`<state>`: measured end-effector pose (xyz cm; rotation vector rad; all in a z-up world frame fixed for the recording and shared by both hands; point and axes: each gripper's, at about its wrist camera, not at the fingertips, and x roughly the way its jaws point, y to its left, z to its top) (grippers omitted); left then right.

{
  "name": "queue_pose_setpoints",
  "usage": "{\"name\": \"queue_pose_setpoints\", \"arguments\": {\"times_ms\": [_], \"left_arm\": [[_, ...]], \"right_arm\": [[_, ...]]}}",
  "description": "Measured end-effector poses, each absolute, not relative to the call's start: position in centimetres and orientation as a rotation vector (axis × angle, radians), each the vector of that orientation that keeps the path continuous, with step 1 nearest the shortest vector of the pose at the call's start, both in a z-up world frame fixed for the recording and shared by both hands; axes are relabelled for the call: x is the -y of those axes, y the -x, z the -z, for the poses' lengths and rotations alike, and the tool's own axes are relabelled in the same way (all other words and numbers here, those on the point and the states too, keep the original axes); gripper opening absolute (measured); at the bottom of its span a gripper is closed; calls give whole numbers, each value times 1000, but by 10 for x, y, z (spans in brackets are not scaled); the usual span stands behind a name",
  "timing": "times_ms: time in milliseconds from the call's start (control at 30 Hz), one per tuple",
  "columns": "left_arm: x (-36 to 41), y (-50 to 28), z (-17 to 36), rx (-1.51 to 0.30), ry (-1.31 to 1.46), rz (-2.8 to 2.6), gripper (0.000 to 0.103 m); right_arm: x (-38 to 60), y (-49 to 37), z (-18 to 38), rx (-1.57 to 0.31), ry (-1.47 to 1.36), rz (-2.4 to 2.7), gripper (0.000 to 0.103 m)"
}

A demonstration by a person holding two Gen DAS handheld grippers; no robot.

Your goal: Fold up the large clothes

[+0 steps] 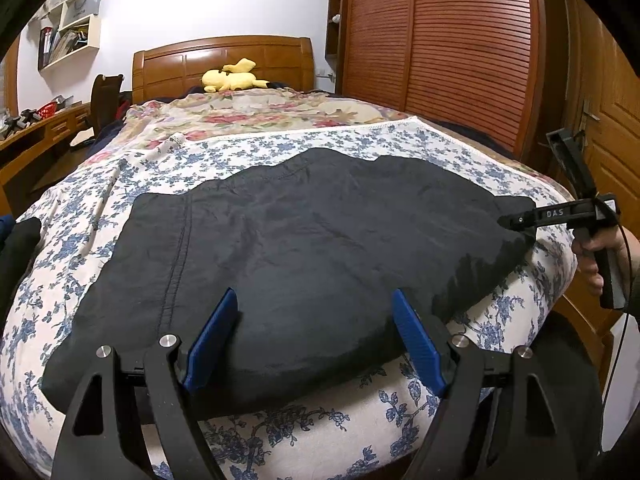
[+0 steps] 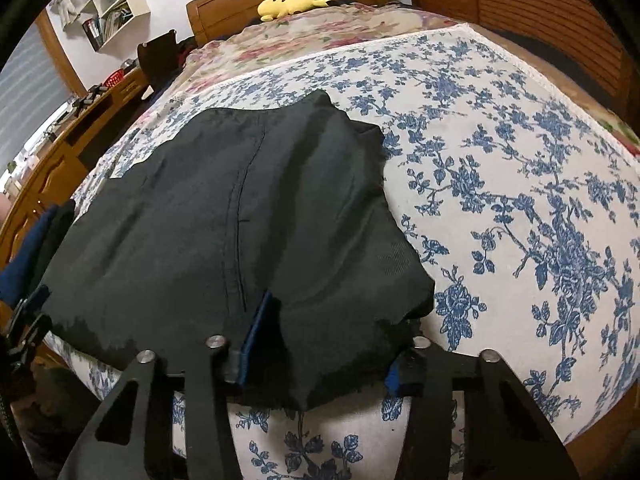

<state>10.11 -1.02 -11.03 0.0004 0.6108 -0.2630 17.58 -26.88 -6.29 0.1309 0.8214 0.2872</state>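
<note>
Both right gripper (image 2: 320,340) fingers (image 2: 256,332) lie half-buried under black garment (image 2: 208,216).

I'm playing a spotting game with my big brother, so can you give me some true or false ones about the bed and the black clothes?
1. The black garment lies on a sheet with blue flowers. True.
2. The plush toy by the headboard is green. False: it is yellow.
3. The left gripper is shut tight. False: its blue fingers stand wide apart at the garment's near edge.
4. The right gripper is at the garment's right corner. True.
5. The garment hangs on the wardrobe door. False: it lies spread on the bed.
</note>
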Motion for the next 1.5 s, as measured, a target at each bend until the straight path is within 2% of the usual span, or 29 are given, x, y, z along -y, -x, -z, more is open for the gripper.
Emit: {"name": "queue_pose_setpoints", "arguments": {"times_ms": [67, 167, 367, 900, 1233, 1333, 1500], "left_arm": [[6, -99, 108, -604, 10, 261, 80], [-1, -96, 106, -594, 24, 261, 80], [-13, -89, 101, -579, 44, 251, 80], [-53, -81, 87, -546, 78, 175, 80], [-87, -45, 66, -528, 81, 99, 80], [-101, -29, 60, -523, 73, 52, 80], [-128, -7, 58, -530, 84, -27, 80]], "right_arm": [[268, -176, 57, -790, -111, -284, 18], [265, -172, 39, -719, -115, -339, 15], [240, -164, 7, -618, -46, -378, 14], [162, -186, -22, -533, 110, -559, 9], [79, -187, -48, -409, 198, -761, 7], [46, -181, -50, -395, 217, -844, 7], [3, -174, -21, -434, 251, -947, 7]]}}
